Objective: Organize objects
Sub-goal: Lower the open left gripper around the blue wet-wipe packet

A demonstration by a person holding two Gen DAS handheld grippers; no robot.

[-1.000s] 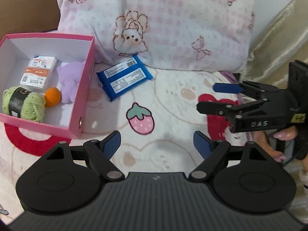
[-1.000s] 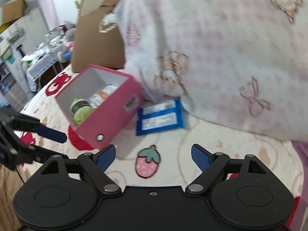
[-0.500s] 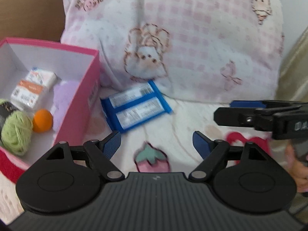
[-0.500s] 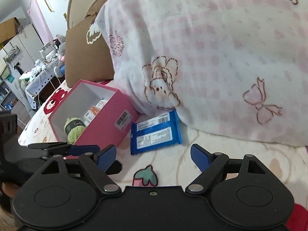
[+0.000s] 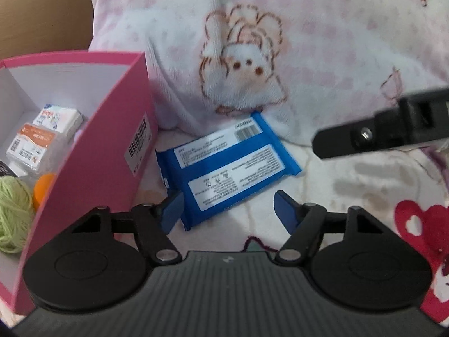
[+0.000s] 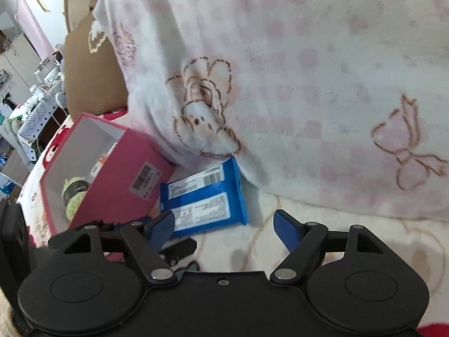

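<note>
Left tool [image 5: 228,206], left wrist view: jaws spread and closing, nothing pinched. Blue packet [image 5: 227,168] lies flat on the bed cover [image 5: 364,185], label up, its near corner between the blue pads [image 5: 171,209], which do not press on it. Pink box [image 5: 92,154] just left of the packet, open top; inside it white packs [image 5: 42,134], green yarn [image 5: 12,213], an orange ball [image 5: 42,188]. Pillow [image 5: 280,50] stands behind, over the packet's far edge. Right tool's finger [image 5: 378,134] reaches in from the right, above the cover

Right tool [image 6: 224,224], right wrist view: jaws spread and closing, nothing between them but bed cover [image 6: 336,224]. Packet [image 6: 204,196] ahead and left, by the left pad. Box [image 6: 112,179] further left, yarn [image 6: 73,193] showing inside. Pillow [image 6: 280,84] fills the background. Left tool [image 6: 168,245] low at left, its tips at the packet's near edge
</note>
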